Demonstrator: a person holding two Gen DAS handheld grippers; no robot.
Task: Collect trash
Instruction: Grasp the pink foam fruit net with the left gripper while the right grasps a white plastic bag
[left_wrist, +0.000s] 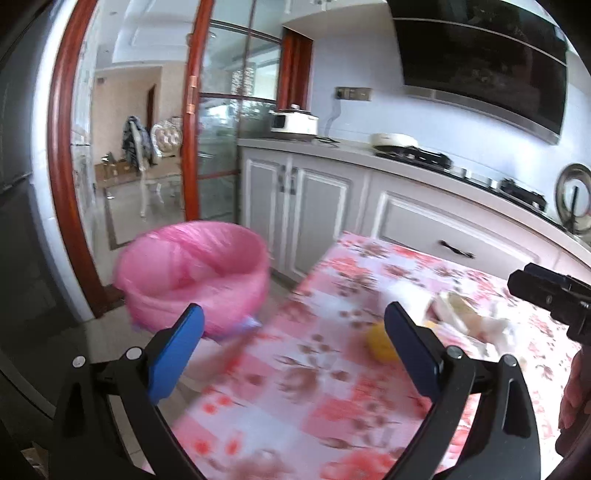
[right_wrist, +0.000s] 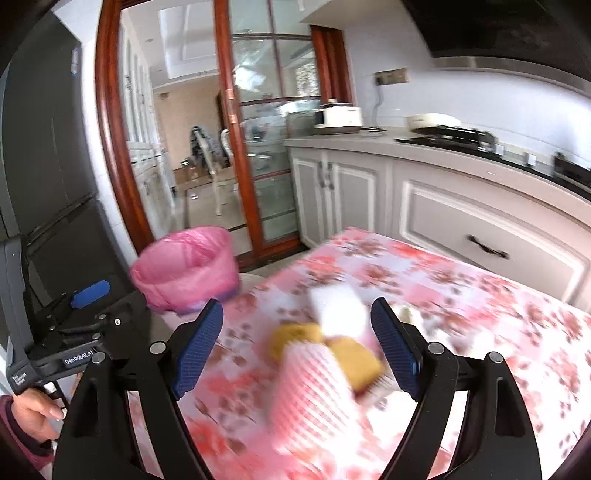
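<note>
The trash lies in a loose, blurred heap on the table with the pink flowered cloth (right_wrist: 461, 295): a white foam-like block (right_wrist: 338, 306), yellow pieces (right_wrist: 354, 363) beside and under it, and a pink-and-white ribbed wrapper (right_wrist: 314, 391) nearest the right wrist camera. In the left wrist view the same heap shows as a yellow piece (left_wrist: 378, 341) just beside the inner blue pad, with pale scraps (left_wrist: 458, 310) further along the cloth. The bin with the pink liner (left_wrist: 195, 273) stands on the floor just off the table's far left corner, its mouth facing up; what is inside cannot be made out. The right gripper (right_wrist: 297, 347) hangs over the heap with its blue fingers (right_wrist: 199, 347) spread wide, nothing pressed between them. The left gripper (left_wrist: 293, 347) is likewise spread wide over the table's left edge, between bin and heap, holding nothing. A hand (right_wrist: 35, 410) in a dark red sleeve grips the left tool's handle at the lower left of the right wrist view. Behind the table run white cabinets (right_wrist: 369, 192) under a counter with a stove (right_wrist: 447, 134), and a wood-framed glass door (right_wrist: 258, 140) stands behind the bin.
</note>
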